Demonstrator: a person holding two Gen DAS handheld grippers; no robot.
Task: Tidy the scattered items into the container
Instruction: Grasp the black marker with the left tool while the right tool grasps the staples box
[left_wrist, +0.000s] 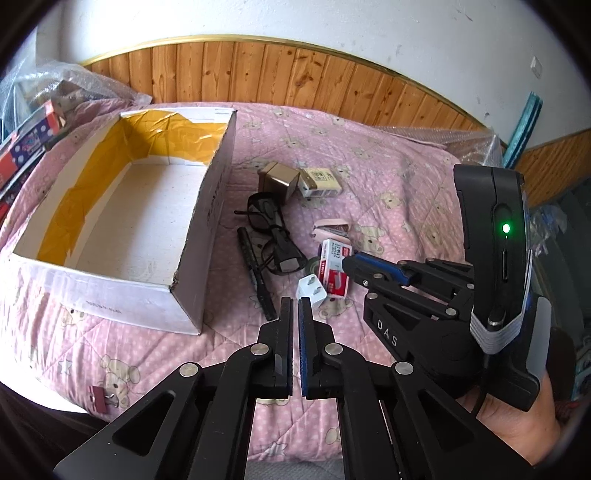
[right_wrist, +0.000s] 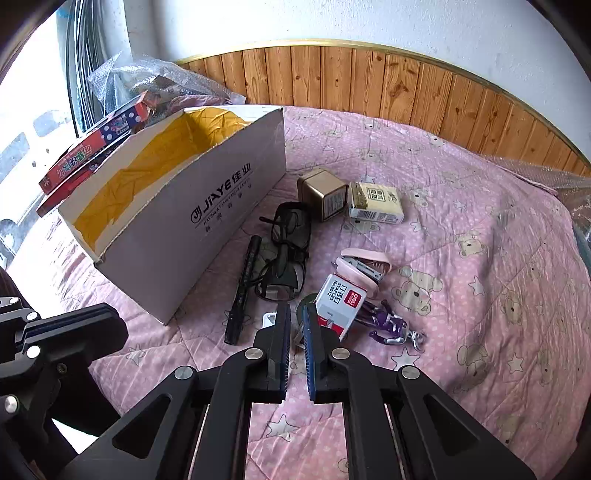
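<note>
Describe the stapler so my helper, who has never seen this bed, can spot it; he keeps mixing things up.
Start at the big white cardboard box on the pink quilt, then look to the clutter on its right. Past the black glasses lies the small stapler, against a red-and-white staples box. It alone is pale pink with a metal mouth.

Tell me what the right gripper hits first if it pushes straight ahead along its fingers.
Most likely the white plug adapter and the staples box, just beyond the shut right gripper; depth is uncertain, and the pink quilt may come first.
</note>
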